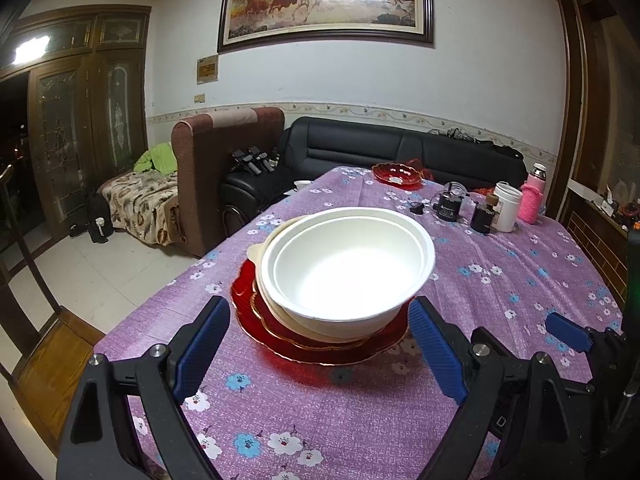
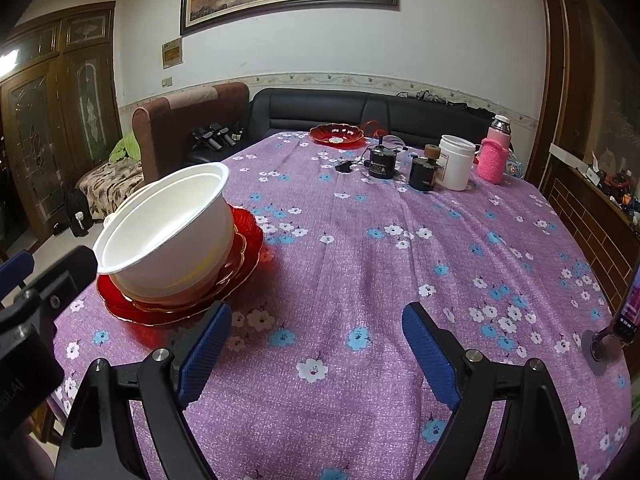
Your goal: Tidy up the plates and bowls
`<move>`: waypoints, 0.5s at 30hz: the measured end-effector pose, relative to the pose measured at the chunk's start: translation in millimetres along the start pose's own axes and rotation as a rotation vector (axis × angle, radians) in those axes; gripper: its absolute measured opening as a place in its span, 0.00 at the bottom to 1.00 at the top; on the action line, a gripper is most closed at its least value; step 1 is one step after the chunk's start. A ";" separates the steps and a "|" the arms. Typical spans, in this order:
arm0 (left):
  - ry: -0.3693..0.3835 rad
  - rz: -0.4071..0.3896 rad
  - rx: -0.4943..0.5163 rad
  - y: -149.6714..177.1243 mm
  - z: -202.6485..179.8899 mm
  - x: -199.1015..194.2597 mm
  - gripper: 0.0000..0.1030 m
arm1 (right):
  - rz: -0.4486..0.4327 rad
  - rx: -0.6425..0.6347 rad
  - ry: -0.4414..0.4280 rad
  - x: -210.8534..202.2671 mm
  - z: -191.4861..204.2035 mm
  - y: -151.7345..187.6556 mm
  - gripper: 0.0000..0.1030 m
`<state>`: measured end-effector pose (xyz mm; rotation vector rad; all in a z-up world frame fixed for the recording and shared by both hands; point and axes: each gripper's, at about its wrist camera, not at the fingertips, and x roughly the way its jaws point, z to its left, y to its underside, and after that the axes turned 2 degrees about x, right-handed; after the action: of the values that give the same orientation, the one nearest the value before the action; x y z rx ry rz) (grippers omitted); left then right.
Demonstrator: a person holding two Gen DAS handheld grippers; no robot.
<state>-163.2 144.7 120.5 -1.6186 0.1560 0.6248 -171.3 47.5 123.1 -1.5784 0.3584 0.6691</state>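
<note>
Nested white bowls (image 1: 348,264) sit on a cream plate (image 1: 256,254), stacked on red gold-rimmed plates (image 1: 312,350) on the purple floral tablecloth. My left gripper (image 1: 320,344) is open and empty, its blue pads just short of the stack on either side. In the right wrist view the stack (image 2: 168,236) stands at the left. My right gripper (image 2: 316,344) is open and empty over bare cloth, to the right of the stack. A red dish (image 2: 338,134) sits at the table's far end; it also shows in the left wrist view (image 1: 396,174).
At the far right of the table stand a white jar (image 2: 456,162), a pink-sleeved flask (image 2: 494,156) and two small black devices (image 2: 382,162). A phone on a stand (image 2: 624,312) is at the right edge. Sofas and a wooden chair (image 1: 52,364) surround the table.
</note>
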 end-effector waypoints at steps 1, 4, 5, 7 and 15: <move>-0.005 -0.006 0.000 0.1 0.3 -0.6 0.88 | 0.002 -0.001 -0.001 0.7 0.5 0.2 0.88; -0.051 -0.053 -0.007 -0.2 1.9 -6.6 0.93 | 0.007 -0.006 -0.006 2.6 2.7 1.5 0.88; -0.070 -0.077 -0.014 -0.3 2.9 -10.0 0.98 | 0.008 -0.008 -0.007 3.0 3.3 2.1 0.88; -0.093 -0.125 -0.037 -0.7 7.0 -17.3 1.00 | 0.010 -0.010 -0.010 4.1 4.4 2.5 0.88; -0.195 -0.178 -0.079 -1.7 18.8 -26.4 1.00 | 0.011 -0.017 -0.025 5.6 11.9 3.7 0.88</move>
<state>-190.3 156.1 134.3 -1.6163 -0.1572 0.6531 -171.7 59.6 116.7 -1.5839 0.3440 0.7019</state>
